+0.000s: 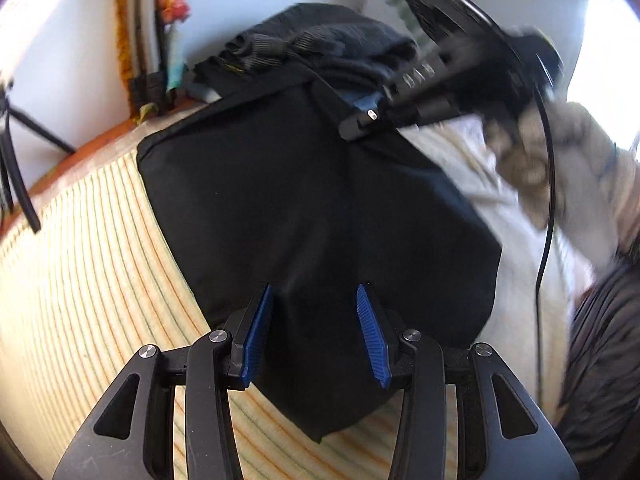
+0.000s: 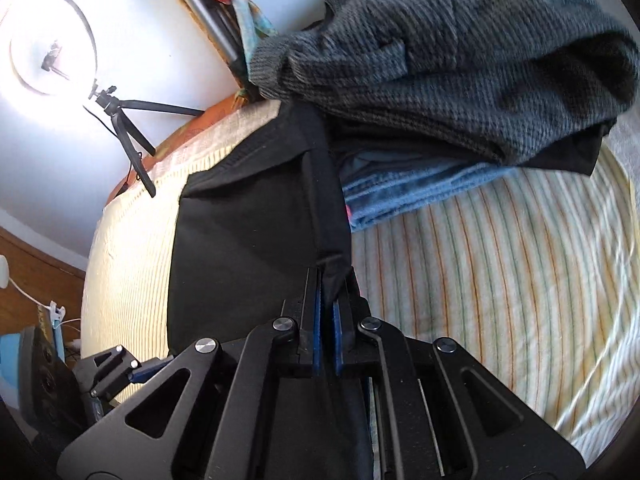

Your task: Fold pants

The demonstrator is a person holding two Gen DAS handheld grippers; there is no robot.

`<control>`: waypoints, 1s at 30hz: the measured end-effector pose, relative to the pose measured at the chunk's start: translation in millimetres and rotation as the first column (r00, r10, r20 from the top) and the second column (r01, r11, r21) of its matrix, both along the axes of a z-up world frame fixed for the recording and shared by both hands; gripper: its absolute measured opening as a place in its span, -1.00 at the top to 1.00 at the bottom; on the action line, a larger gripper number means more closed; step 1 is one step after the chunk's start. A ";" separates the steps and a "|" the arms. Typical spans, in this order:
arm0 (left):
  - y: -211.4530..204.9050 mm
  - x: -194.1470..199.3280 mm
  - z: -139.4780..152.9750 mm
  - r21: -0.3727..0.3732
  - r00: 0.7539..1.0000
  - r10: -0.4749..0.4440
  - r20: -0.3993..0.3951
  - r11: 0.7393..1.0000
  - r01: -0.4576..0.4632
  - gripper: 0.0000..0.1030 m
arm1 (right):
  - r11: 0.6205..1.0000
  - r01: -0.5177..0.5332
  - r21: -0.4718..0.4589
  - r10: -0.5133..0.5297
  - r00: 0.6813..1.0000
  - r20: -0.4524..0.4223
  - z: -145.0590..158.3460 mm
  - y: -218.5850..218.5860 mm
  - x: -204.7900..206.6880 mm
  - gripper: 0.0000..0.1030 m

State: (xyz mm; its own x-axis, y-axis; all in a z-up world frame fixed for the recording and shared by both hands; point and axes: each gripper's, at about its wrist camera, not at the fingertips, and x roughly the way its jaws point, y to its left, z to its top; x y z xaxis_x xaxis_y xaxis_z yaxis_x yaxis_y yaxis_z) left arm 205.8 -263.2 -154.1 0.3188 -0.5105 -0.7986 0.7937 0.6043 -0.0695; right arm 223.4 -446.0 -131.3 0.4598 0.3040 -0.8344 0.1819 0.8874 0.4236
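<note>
Black pants (image 1: 312, 216) lie partly folded on a striped bedspread (image 1: 92, 264). My left gripper (image 1: 316, 300) is open, its blue pads either side of the near end of the pants, with cloth lying between them. My right gripper (image 2: 327, 296) is shut on the waistband edge of the pants (image 2: 256, 232) and holds that corner up. The right gripper also shows in the left wrist view (image 1: 360, 120), blurred, at the far edge of the pants.
A stack of folded clothes, grey knit (image 2: 460, 60) on top and blue denim (image 2: 408, 192) below, sits just beyond the pants. A ring light on a tripod (image 2: 120, 120) stands at the bed's far left. A white cloth (image 1: 492, 200) lies to the right.
</note>
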 end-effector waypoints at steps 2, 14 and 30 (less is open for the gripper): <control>0.8 -6.0 -0.1 0.018 0.999 -0.020 0.035 1.000 0.019 0.18 | 1.000 0.011 0.026 -0.011 1.000 -0.002 -1.4 -3.2 -0.6 0.90; 60.3 35.1 26.1 -0.138 0.969 0.155 -0.194 0.973 -0.183 0.11 | 0.998 -0.056 0.016 0.055 0.995 0.085 25.5 -6.8 -9.6 -0.35; 76.1 92.3 -14.4 -0.208 0.821 0.234 -0.521 0.898 -0.388 0.11 | 0.972 -0.108 0.208 0.094 0.993 0.076 -18.8 -20.5 -2.4 -0.39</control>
State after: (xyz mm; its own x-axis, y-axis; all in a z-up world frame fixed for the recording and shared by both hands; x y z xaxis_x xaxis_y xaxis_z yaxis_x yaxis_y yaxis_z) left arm 298.1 -187.1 -168.5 0.1250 -0.6817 -0.7209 0.3882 0.7023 -0.5967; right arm 221.0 -466.5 -150.1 0.4691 0.5179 -0.7154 0.0621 0.7887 0.6116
